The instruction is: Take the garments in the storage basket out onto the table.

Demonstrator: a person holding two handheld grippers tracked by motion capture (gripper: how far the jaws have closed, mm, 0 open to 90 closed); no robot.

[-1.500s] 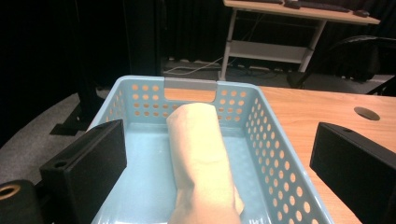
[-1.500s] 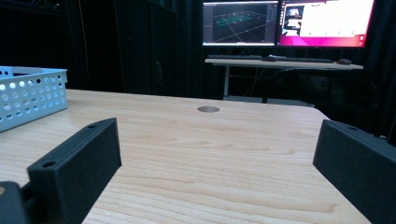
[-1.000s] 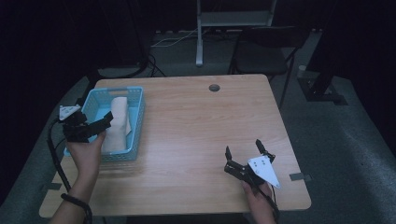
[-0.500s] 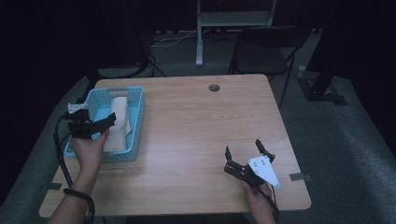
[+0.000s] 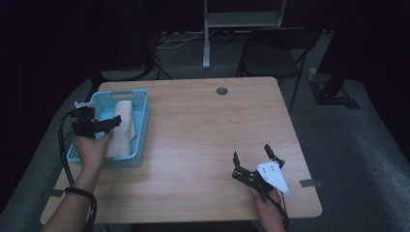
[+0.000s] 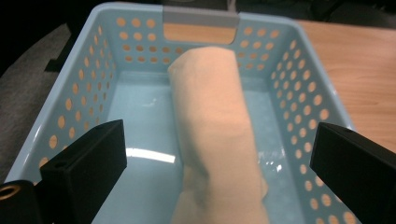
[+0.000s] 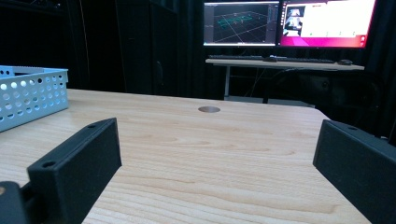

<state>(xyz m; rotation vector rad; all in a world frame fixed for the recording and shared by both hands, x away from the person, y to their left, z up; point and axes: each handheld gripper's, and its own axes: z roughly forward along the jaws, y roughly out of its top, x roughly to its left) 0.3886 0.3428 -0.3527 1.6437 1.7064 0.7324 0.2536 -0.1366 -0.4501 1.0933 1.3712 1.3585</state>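
left tool (image 5: 107, 123) open over basket (image 6: 299, 88), rolled cloth (image 6: 212, 126)

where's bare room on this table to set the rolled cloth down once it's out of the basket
The widest bare stretch is the tabletop between the blue basket and the right gripper, up to the round hole. The left edge is crowded: the rolled cloth lies in the basket and the left gripper hovers over it, jaws open.

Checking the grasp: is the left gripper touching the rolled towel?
Apart. In the left gripper view, the left gripper is open, clear space between each jaw and the rolled towel.
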